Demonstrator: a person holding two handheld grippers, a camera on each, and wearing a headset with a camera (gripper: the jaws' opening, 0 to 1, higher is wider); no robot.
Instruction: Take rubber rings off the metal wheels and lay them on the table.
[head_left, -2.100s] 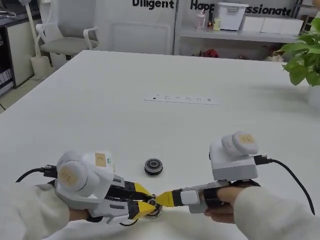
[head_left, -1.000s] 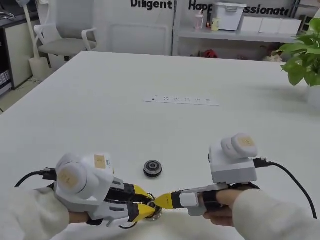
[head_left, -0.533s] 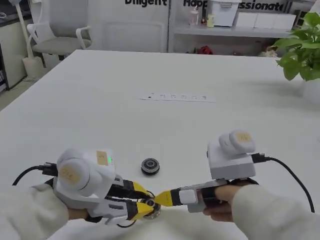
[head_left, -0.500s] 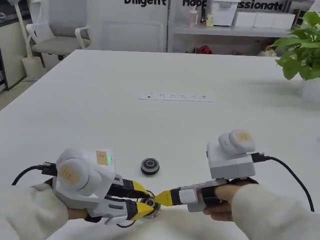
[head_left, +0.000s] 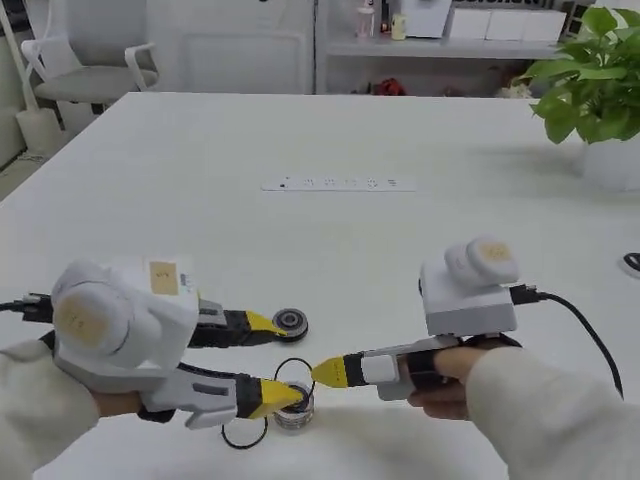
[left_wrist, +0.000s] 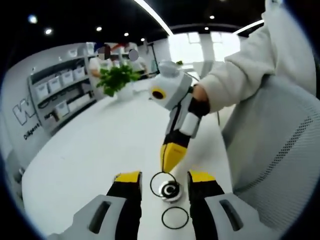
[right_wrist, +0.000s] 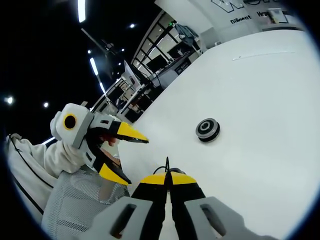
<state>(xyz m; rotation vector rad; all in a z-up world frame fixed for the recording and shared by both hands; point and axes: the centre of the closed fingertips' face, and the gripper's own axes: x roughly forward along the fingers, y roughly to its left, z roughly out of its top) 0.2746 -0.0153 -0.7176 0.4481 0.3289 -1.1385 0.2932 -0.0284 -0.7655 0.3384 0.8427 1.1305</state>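
Note:
A bare metal wheel (head_left: 290, 412) (left_wrist: 170, 190) stands on the white table near its front edge. My right gripper (head_left: 318, 373) (right_wrist: 167, 176) (left_wrist: 172, 156) is shut on a thin black rubber ring (head_left: 293, 372) (left_wrist: 162, 183) (right_wrist: 167, 164) that hangs just above that wheel. My left gripper (head_left: 286, 358) (left_wrist: 165, 178) (right_wrist: 123, 153) is open, its yellow jaws standing on either side of the wheel and the held ring. A second rubber ring (head_left: 243, 433) (left_wrist: 175, 217) lies flat on the table beside the wheel. Another wheel (head_left: 291, 321) (right_wrist: 207, 129) with black rubber on it sits a little farther back.
A white power strip (head_left: 337, 184) lies across the table's middle. A potted plant (head_left: 590, 85) stands at the far right. A black cable (head_left: 590, 345) trails from my right gripper. An office chair (head_left: 85, 75) and shelves stand beyond the table.
My left gripper has opened and let go of the wheel, which now stands on the table. The right gripper has pulled the ring clear of the wheel. The head camera has tilted down.

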